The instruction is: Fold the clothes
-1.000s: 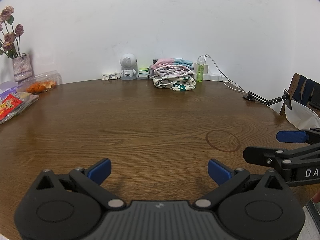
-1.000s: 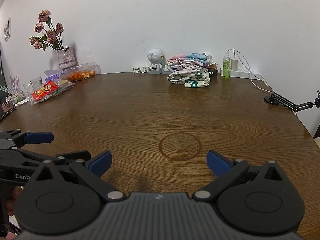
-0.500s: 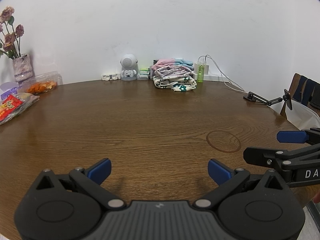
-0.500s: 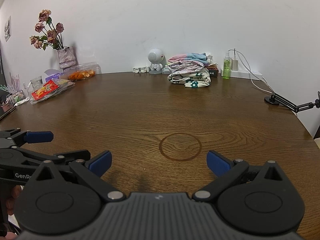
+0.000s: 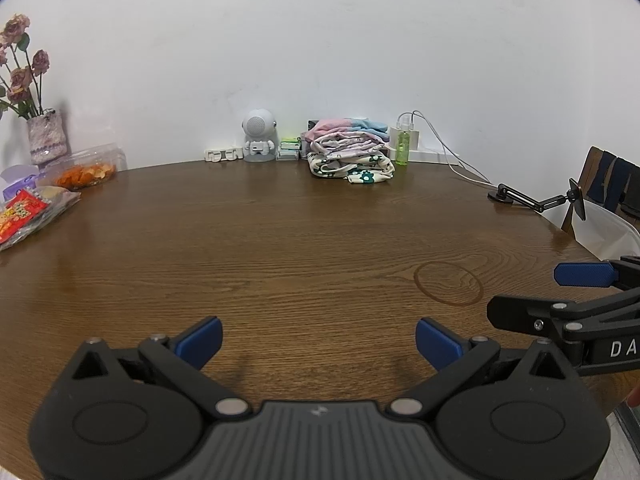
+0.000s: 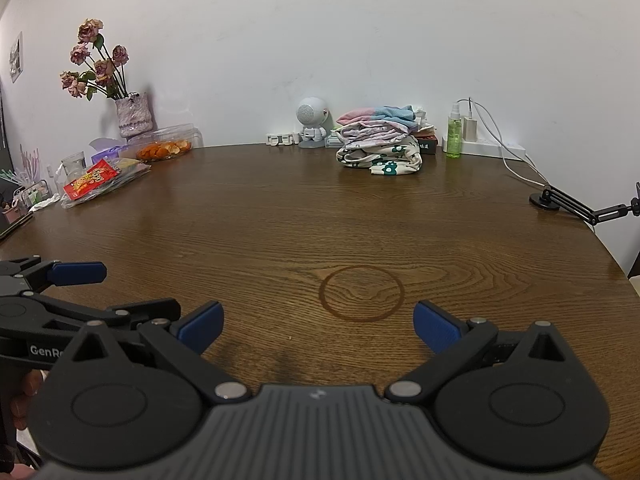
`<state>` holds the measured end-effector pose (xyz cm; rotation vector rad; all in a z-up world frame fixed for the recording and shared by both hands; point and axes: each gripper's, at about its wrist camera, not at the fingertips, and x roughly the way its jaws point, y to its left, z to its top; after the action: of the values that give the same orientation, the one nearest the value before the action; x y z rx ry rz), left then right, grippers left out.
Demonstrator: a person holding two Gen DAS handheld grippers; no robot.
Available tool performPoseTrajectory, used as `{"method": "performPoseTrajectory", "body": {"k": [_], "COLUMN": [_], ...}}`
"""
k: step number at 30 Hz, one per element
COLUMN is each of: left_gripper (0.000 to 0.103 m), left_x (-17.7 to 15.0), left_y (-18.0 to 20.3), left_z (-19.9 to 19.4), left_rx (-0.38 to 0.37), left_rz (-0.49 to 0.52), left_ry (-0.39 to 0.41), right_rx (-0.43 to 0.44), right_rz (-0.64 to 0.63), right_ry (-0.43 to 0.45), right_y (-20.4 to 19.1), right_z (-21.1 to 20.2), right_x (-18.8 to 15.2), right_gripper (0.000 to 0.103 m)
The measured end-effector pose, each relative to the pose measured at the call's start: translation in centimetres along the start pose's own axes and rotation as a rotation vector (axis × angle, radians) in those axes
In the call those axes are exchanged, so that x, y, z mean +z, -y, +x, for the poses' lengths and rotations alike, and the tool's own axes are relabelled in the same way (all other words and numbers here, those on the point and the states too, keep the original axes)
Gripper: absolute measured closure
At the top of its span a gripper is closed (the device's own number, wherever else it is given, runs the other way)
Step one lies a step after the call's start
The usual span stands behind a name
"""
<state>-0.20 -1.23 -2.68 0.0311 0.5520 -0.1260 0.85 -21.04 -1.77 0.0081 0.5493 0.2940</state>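
Both grippers were hovering low over the near edge of the round wooden worktop (image 5: 280, 240), side by side. The left gripper (image 5: 318, 344) had its jaws spread wide with nothing between the blue pads – just bare wood grain underneath. Same story for the right gripper (image 6: 316, 326): jaws wide apart, holding nothing, with a faint ring-shaped stain (image 6: 361, 293) on the wood just ahead of it.

The clothes (image 5: 350, 154) were all the way at the far side of the worktop, stacked in a pile against the white wall (image 5: 320, 40) – pink and light blue pieces on top, a cream one with green flowers at the bottom. Well apart from both grippers.

Next to the pile sat a small white astronaut figure (image 5: 259, 135) on one side and a green spray bottle (image 5: 402, 148) on the other, with a white charger and cable behind it. Off to the left were a vase of dried roses (image 6: 134, 114), a clear tub of something orange (image 6: 164, 148) and a red snack packet (image 6: 91, 179). A black articulated stand (image 6: 576, 204) sat at the right edge.
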Motion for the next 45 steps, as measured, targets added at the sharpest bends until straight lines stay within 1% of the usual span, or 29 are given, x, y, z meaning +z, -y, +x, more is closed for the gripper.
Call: {"method": "performPoseTrajectory", "body": {"k": [45], "left_gripper": [0.000], "left_x": [-0.12], "left_y": [0.26], "left_z": [0.09], "left_rx": [0.007], "left_rz": [-0.003], "left_ry": [-0.005], "right_rx": [-0.002], "right_rz": [-0.004], "right_ry": [-0.008], "right_y": [-0.15], "right_z": [0.06], "right_x": [-0.21], "right_gripper": [0.000]}}
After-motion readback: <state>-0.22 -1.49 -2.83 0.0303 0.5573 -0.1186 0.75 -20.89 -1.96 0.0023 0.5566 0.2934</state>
